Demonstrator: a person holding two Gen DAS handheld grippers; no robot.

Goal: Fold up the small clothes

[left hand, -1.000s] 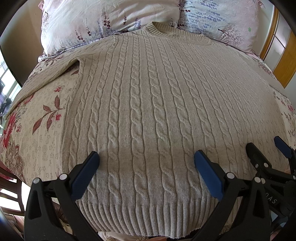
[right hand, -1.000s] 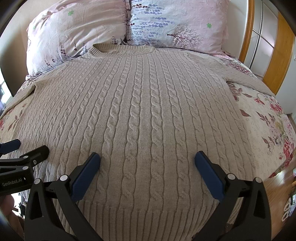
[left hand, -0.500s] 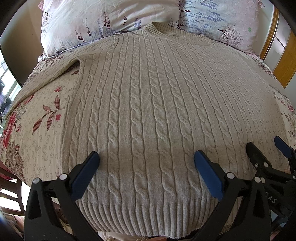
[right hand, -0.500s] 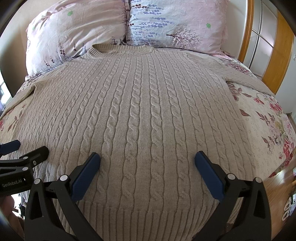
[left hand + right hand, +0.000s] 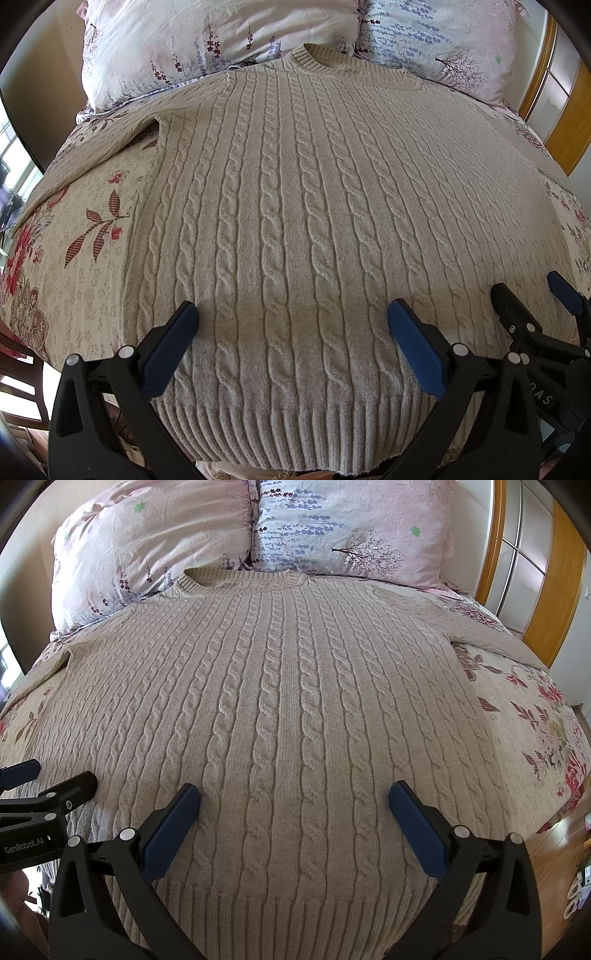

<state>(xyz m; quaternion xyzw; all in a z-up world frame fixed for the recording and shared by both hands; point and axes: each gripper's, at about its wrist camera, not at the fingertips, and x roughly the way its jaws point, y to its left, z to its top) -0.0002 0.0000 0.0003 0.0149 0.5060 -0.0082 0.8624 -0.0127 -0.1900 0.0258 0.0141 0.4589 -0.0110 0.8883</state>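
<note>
Beige cable-knit sweater lies flat beneath both wide-spread tongs.

A sweater lies flat on the bed, its collar touching two pillows side by side at the head. Both claws hover over its hem, the left claw beside the right claw.

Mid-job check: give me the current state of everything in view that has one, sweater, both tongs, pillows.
Sweater: spread flat on the bedspread, unfolded, sleeves out to both sides, collar toward the pillows.
Left tongs: open, above the hem, holding nothing.
Right tongs: open, above the hem, holding nothing.
Pillows: two, side by side beyond the collar.
</note>
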